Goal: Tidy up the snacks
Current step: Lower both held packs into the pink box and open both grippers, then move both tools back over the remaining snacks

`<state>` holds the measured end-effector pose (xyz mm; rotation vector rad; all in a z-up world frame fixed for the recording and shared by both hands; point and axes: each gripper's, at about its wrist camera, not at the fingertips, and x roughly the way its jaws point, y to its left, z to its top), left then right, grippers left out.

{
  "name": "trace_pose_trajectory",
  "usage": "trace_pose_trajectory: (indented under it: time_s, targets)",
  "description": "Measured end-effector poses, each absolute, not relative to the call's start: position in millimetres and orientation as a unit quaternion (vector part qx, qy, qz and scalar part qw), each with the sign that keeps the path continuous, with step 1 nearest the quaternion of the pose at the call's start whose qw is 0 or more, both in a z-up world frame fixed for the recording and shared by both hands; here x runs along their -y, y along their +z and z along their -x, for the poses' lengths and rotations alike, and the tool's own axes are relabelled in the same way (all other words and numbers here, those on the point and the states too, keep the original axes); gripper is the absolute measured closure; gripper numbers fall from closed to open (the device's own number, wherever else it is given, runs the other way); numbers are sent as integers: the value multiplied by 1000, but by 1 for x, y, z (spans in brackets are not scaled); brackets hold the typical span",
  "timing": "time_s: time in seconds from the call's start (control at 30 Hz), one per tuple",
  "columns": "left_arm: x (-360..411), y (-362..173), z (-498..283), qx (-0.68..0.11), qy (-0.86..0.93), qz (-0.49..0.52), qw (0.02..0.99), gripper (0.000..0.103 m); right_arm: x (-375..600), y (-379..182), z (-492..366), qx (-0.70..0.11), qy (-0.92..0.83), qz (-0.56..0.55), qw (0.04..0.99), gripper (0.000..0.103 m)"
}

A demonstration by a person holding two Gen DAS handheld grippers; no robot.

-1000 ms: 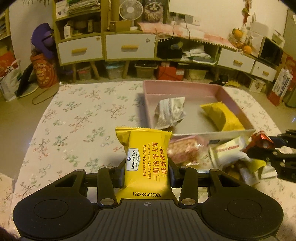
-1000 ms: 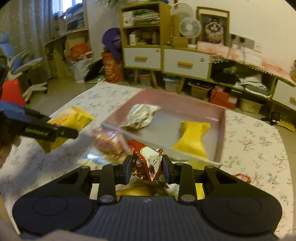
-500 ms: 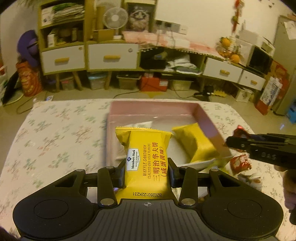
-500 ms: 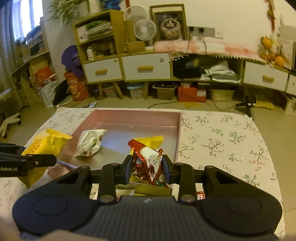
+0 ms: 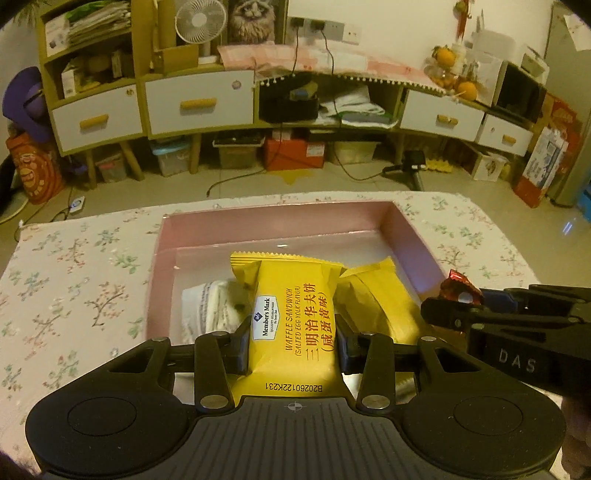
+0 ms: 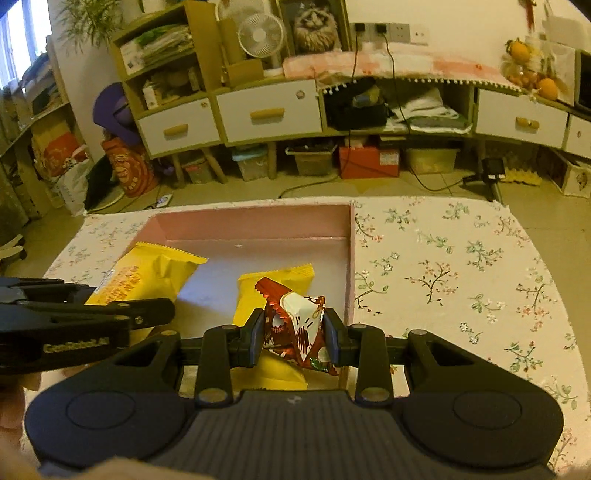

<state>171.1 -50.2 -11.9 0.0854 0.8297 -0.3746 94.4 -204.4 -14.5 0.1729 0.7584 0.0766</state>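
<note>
- Left gripper (image 5: 293, 345) pinches my yellow wafer pack (image 5: 291, 321), long axis pointing ahead, over the pink box (image 5: 258, 221).
- Right gripper (image 6: 293, 341) pinches a red snack (image 6: 295, 325) over the box's right side, above 1 yellow pack (image 6: 273, 291) lying inside.
- White pack (image 5: 214, 310) lies directly below the left gripper; I judge the far floor free.
- Grippers sit close together; that crowds any release.

Floral cloth (image 6: 461, 266) covering the bench. Behind it, a wooden cabinet run with white drawers (image 5: 199, 101), yellow handles. White desk fan (image 5: 200, 20) on top, beside a framed cat picture (image 5: 253, 18). Oranges (image 5: 466, 88) at the right end. Red box (image 6: 369, 160) and clear storage bins (image 5: 170, 160) on the floor beneath. Purple object (image 6: 112, 110) at far left.
</note>
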Motion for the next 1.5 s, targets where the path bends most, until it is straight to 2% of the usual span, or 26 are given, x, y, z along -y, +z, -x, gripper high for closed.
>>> trace_pose_trajectory:
  time_s: [0.5,0.73,0.83,0.93,1.03,1.1,1.23,1.5]
  targets:
    - [60,-33,-215,-389,-159,-53,906,64,211,-16,-107,-370,17,-140,918,73]
    - [67,-36,-222,-389,-152,-59,907,63,204,-21,-108,-389,10,-98,916,72]
    - [66,-34,-222,-387,-155,-51,908,60,206,-18,-108,-389,11,-106,915,66]
    - [66,-33,-220,-385,-169,-54,906,51,210,-16,-106,-383,21,-122,916,52]
    - [65,-29,-216,-379,-165,-55,909,41,211,-12,-105,-378,22,-123,917,49]
    - [63,-27,-213,-379,-167,-49,909,41,211,-9,-103,-374,17,-119,920,44]
    - [59,-20,-204,-376,-167,-50,910,40,214,-6,-99,-371,17,-116,921,42]
    - [49,-6,-182,-369,-170,-47,912,31,224,5,-83,-356,1,-113,927,30]
